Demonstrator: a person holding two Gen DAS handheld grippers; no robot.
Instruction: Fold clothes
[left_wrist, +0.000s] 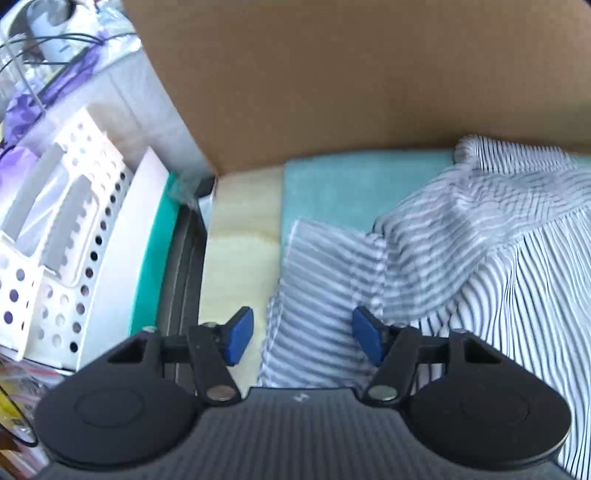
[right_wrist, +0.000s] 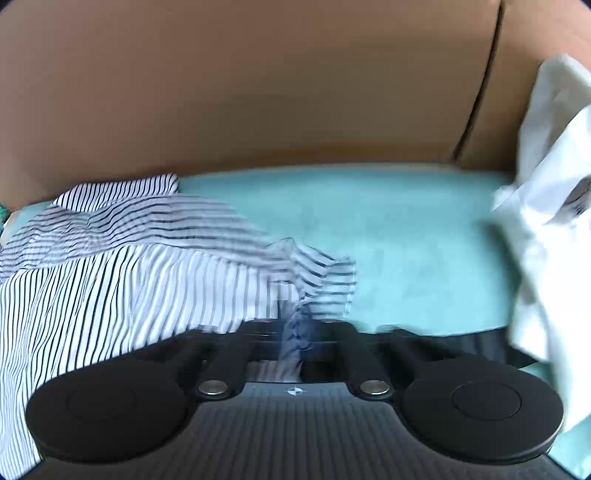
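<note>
my left gripper (left_wrist: 303, 341) hangs with its blue-padded jaws spread wide over a loose fold of the crumpled white shirt with thin dark stripes (left_wrist: 480, 258), which lies heaped on the pale teal cloth (left_wrist: 351, 184) before a brown cardboard wall (left_wrist: 332, 74). my right gripper (right_wrist: 295, 343) is clenched on a bunched edge of that shirt, with a white garment (right_wrist: 546, 221) off to the right.

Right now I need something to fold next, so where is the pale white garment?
In the right wrist view the pale white garment is heaped at the far right on the teal mat, against the cardboard wall, clear of the striped shirt.
</note>
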